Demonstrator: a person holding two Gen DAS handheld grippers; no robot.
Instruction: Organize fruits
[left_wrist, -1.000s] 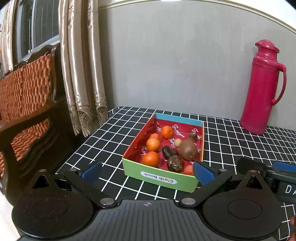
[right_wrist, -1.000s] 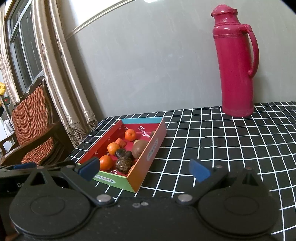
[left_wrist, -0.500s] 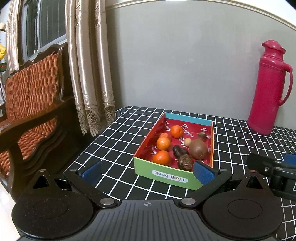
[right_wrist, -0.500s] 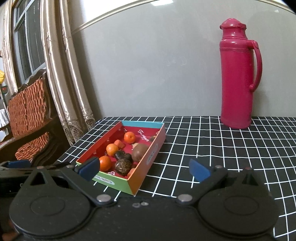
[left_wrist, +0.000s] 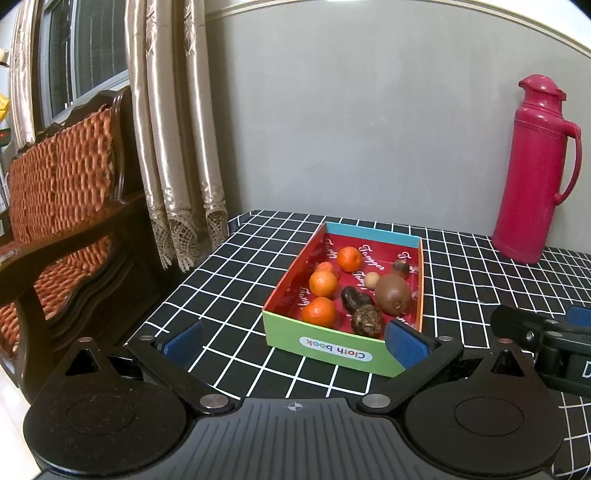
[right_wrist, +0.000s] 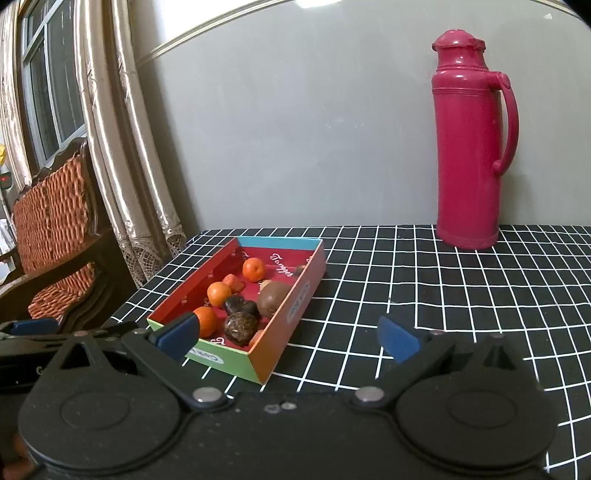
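Observation:
A shallow cardboard box (left_wrist: 334, 349) with a red inside and a green front wall sits on the black checked table (left_wrist: 229, 295). It holds several fruits: small oranges (left_wrist: 323, 283), a brown kiwi (left_wrist: 392, 299) and dark wrinkled fruits (left_wrist: 366, 320). My left gripper (left_wrist: 293, 341) is open and empty, just in front of the box. My right gripper (right_wrist: 288, 334) is open and empty, with the box (right_wrist: 291, 314) at its left finger. The oranges (right_wrist: 218, 293) and kiwi (right_wrist: 273, 298) show there too.
A tall pink thermos (left_wrist: 532, 192) stands at the back right by the grey wall, also in the right wrist view (right_wrist: 472, 147). A wooden chair (left_wrist: 62, 206) with orange cushions and curtains (left_wrist: 173, 147) stand left of the table edge.
Both grippers have drawn back and turned slightly, so the box sits further right in the left view and a little further off. Both stay open and empty.

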